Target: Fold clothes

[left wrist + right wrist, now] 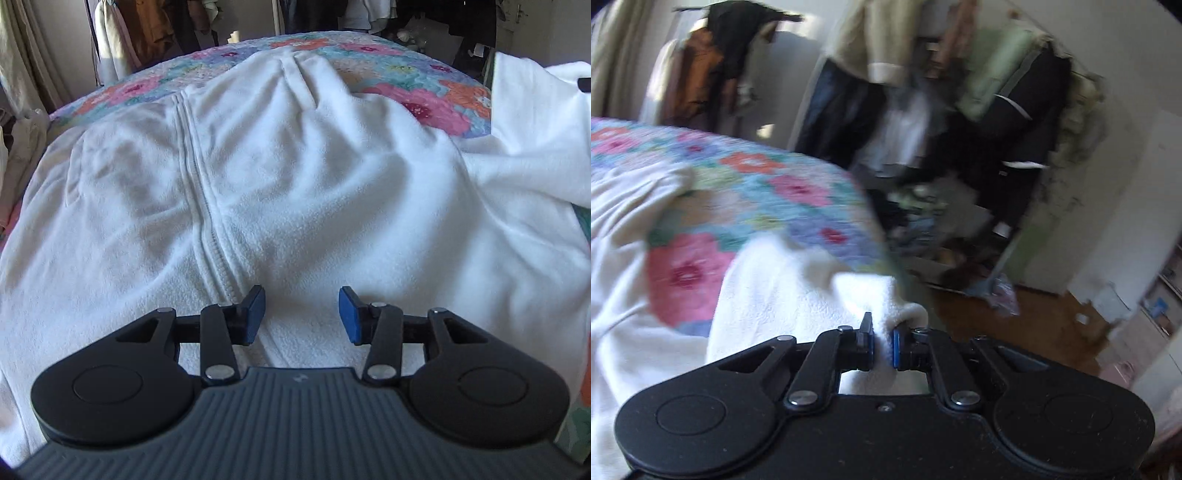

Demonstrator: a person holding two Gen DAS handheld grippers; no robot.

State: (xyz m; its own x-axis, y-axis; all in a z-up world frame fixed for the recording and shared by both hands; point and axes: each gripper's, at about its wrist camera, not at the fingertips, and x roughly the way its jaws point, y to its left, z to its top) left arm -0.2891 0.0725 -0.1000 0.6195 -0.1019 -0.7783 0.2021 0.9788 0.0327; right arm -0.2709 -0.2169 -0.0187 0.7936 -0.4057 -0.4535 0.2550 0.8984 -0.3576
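White fleece jacket (295, 177) lies spread on the floral bedspread (424, 103), its zipper (207, 206) running from eleven o'clock down toward my left gripper (302, 314), whose blue pads stand apart above the fabric, holding nothing. In the right wrist view, blurred, my right gripper (883, 345) is clamped on what seems a jacket edge (886, 299), bedspread at ten o'clock.

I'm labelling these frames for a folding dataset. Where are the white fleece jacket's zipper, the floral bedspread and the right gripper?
zipper (207, 206): left wrist view, midway along the closed teeth.
floral bedspread (798, 188): right wrist view, on a pink flower.
right gripper (883, 345): right wrist view, between the jaws, pinching white fleece.
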